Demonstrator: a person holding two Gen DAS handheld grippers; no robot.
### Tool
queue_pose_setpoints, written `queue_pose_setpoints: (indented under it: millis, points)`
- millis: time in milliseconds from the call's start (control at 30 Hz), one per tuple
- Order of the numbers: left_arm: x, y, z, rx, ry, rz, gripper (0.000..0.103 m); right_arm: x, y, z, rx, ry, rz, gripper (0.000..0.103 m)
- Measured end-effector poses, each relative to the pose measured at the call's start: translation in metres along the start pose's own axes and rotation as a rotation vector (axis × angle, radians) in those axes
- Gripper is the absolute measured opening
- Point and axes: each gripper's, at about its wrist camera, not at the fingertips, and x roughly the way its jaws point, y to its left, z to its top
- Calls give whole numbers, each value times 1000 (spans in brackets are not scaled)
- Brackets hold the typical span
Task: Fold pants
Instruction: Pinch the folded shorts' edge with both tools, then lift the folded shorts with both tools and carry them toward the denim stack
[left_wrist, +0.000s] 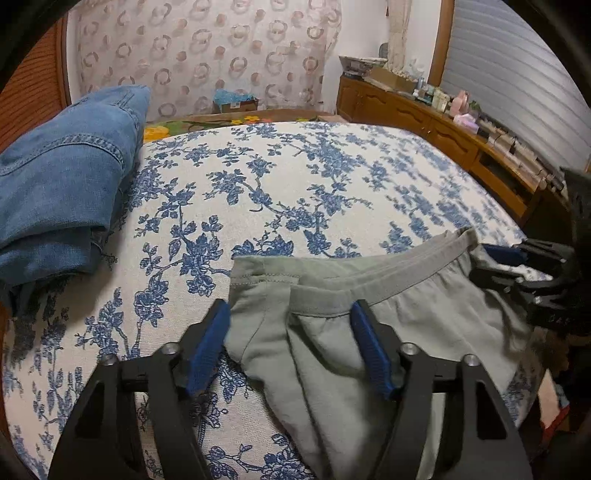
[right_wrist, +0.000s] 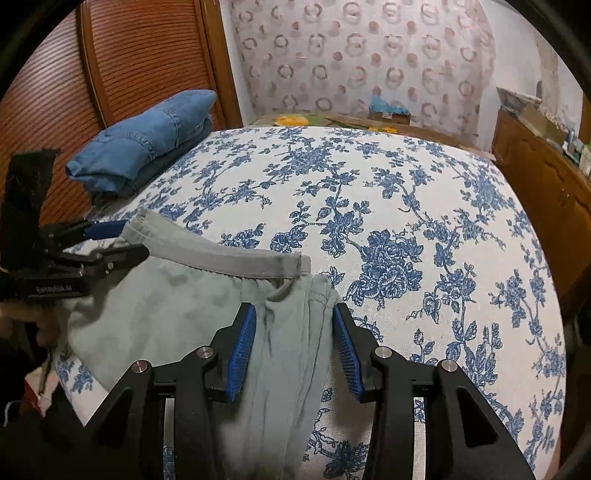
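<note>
Left wrist view: left gripper (left_wrist: 290, 319) spread over grey pants (left_wrist: 369, 332) at near edge of floral bed (left_wrist: 295, 177), pads not pinching. Right gripper (right_wrist: 293, 325) likewise spread astride bunched cloth. Folded jeans (left_wrist: 62, 177) far left.

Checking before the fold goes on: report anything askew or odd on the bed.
The grey pants lie bunched, the waistband curling up off the flowered bedspread and one edge folded in creases. The folded jeans look tidy. Nothing spilled or damaged.
</note>
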Motion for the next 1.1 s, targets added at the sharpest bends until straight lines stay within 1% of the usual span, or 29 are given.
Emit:
queue_pose_setpoints:
  millis: [33,100,133,200,233,300,333,367,400,433,467,533,600,700,900,1100]
  points:
    - [0,0,0,-1,-1,-9,60,0,1,0,-4,0,-3,45]
    - [0,1,1,-10,-1,-33,51,0,1,0,-8,4,-4,45]
    - [-1,1,1,-13,-1,-41,49,0,1,0,-8,4,-2,44]
    - [-2,3,1,-27,1,-68,40,-1,1,-1,-5,3,1,42]
    - [-2,2,1,-29,1,-74,39,-1,0,-1,-3,3,2,38]
    - [-4,1,1,-29,-3,-85,30,-1,-2,-1,7,1,21,31]
    - [-6,0,0,-27,-7,-90,27,-1,-4,-1,15,0,31,25]
    - [-8,-2,0,-23,-17,-100,22,-2,-6,-1,24,-1,40,22]
    - [-11,-4,0,-15,-30,-104,20,-2,-8,-1,39,-1,55,18]
    - [-15,-7,0,-2,-45,-95,19,-2,-10,-2,51,2,77,14]
    - [-19,-11,0,12,-57,-81,19,-3,-11,-2,60,4,95,12]
    - [-27,-16,2,24,-78,-78,19,-5,-12,-4,71,-3,105,11]
    - [-36,-21,4,33,-101,-78,19,-11,-11,-6,74,-29,110,11]
    - [-49,-27,7,44,-134,-79,19,-24,-9,-8,75,-72,103,11]
    - [-73,-29,14,37,-208,-65,19,-52,3,-3,27,-153,72,11]
    - [-89,-30,21,43,-253,-66,19,-75,11,-2,7,-226,54,11]
